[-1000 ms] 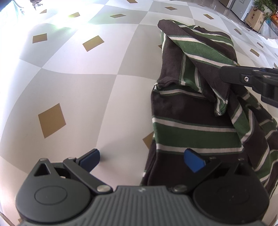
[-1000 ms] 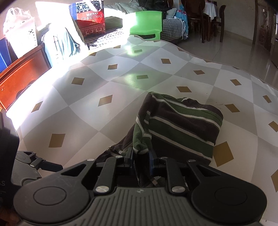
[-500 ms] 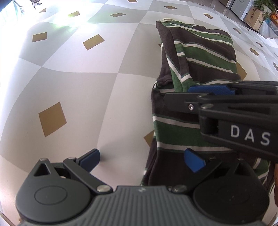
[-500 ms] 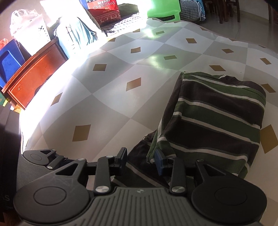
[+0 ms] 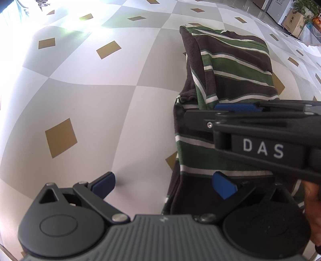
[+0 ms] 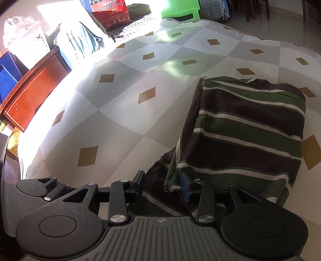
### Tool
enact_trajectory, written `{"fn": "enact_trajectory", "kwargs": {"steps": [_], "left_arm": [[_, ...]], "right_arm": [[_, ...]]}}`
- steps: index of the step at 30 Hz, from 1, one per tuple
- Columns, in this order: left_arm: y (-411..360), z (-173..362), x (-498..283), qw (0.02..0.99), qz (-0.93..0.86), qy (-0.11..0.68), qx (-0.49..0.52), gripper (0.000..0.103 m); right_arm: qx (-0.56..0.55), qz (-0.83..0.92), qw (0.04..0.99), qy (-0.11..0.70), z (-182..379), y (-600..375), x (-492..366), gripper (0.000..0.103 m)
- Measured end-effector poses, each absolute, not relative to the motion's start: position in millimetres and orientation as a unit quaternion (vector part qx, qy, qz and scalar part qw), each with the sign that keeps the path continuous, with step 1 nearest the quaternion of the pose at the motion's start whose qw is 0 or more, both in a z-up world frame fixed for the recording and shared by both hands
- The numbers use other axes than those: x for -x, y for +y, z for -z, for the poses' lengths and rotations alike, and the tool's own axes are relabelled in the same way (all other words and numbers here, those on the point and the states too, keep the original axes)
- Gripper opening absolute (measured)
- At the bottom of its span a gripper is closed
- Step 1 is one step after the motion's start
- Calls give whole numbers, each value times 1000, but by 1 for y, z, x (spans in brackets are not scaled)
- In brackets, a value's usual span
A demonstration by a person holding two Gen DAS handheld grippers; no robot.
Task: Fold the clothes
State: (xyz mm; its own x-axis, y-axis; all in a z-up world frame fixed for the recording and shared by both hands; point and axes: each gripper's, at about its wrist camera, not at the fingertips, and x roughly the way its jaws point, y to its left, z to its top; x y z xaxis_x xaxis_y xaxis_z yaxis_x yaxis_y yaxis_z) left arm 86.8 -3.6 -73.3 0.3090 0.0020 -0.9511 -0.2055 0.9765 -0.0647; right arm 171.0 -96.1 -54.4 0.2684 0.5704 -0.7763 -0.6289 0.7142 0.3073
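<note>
Meanwhile, your left gripper (image 5: 168,185) hung with its blue pads spread wide and nothing between them, one pad over bare mat, the other over the near edge of the striped shirt (image 5: 226,80). Just beyond it, your right gripper (image 6: 162,185) reached in from the side, its black frame lettered "DAS" crossing above the garment's lower half. Its jaws had just been opening: the pads stood apart with the folded edge of the shirt lying between them, and that edge may still have brushed the right-hand pad, though the view from behind was too cramped to be sure. A sliver of your hand (image 5: 313,210) showed at the frame's edge. Farther out, the brown, green and white shirt lay doubled over on the checked mat (image 6: 124,112), its upper flap resting flat across the layer beneath. Beyond the mat's far border stood a wooden cabinet (image 6: 34,96), a red Christmas gift bag (image 6: 112,10) and a green plastic stool (image 6: 180,10).
</note>
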Motion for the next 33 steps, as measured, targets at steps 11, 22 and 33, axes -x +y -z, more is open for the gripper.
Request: {"fn": "enact_trajectory", "kwargs": {"steps": [11,22,33], "left_arm": [[-9,61,-80,817,-60,570,60,103],[-21,52,-41,826,-27,562,37,103],[-49,50,0,831,35,554,20,103]], "right_arm": [[23,-314,834,453,13,-138,-165,46],[-44,-138,861,488,1,-218,-140,48],[-74,-57,865,492,-7,-267,-84,51]]}}
